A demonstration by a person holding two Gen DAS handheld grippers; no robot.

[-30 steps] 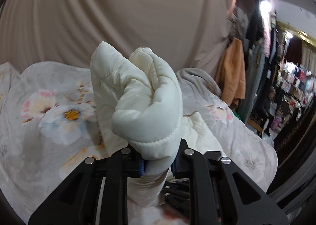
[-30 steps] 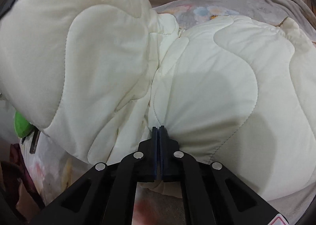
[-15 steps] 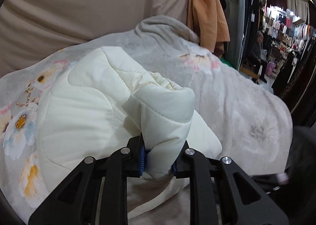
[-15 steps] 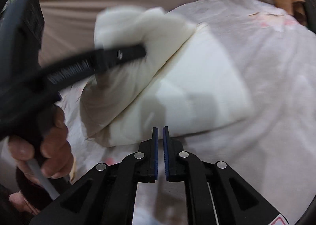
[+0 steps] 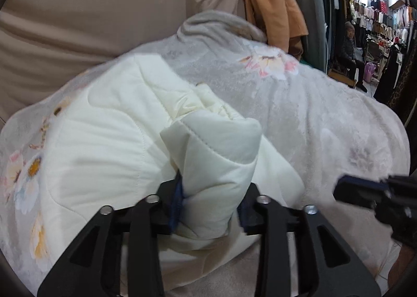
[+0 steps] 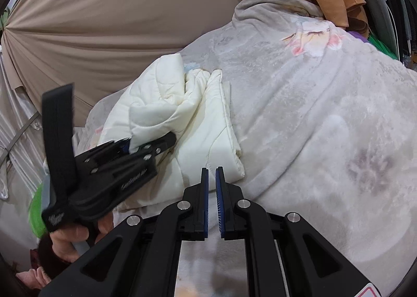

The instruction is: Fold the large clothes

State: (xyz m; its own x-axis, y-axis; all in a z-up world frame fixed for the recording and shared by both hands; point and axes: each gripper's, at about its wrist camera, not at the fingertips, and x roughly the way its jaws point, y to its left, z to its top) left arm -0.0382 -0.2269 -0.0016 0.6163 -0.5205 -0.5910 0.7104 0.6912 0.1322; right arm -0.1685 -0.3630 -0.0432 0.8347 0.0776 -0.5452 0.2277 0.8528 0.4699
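A beige curtain (image 6: 109, 23) hangs behind a table draped in a grey flowered blanket (image 5: 325, 119), with an orange coat (image 5: 271, 2) and racks of clothes to the right; the cream quilted jacket (image 5: 109, 140) lies folded on the blanket, towards its left side. The left claw (image 5: 211, 208) pinches a thick bunched fold of the jacket between its blue pads (image 5: 177, 200), holding that fold up off the rest; the right claw (image 6: 211, 187) hangs just in front of the jacket's near corner, its jaws a narrow gap apart and gripping nothing; a bare hand (image 6: 75, 231) grips the left claw's handle.
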